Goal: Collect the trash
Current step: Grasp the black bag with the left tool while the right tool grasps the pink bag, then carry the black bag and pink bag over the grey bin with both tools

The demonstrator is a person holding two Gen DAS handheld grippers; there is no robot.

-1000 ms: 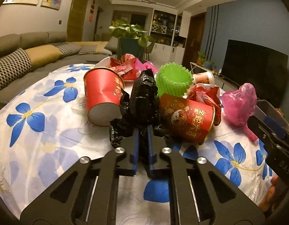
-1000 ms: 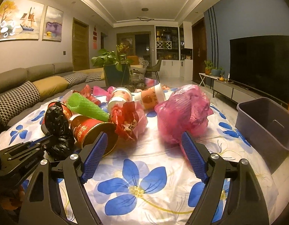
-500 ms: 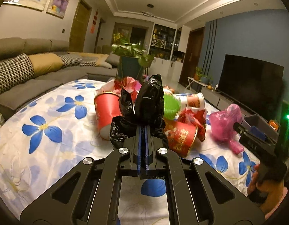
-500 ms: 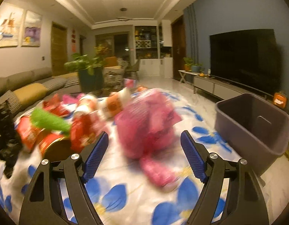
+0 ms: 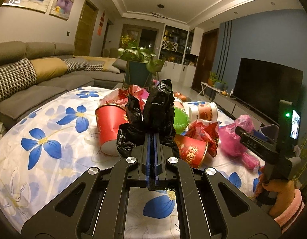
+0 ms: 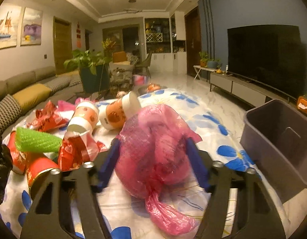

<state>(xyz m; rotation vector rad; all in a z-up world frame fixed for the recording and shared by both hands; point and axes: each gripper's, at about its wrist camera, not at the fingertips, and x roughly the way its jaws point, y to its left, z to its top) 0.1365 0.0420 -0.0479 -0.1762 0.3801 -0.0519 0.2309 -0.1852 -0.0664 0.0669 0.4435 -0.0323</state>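
The flower-print tablecloth carried the heap of trash; a grey bin stood just off its right edge. The pink bag lay on the cloth between the widely spread blue fingers of the right gripper; whether they touched it could not be told. The left gripper was clamped on the crumpled black bag, raised before a red cup; a green mesh sleeve lay on the cups.

Black grippers, blue pads, seemingly pink sleeve.
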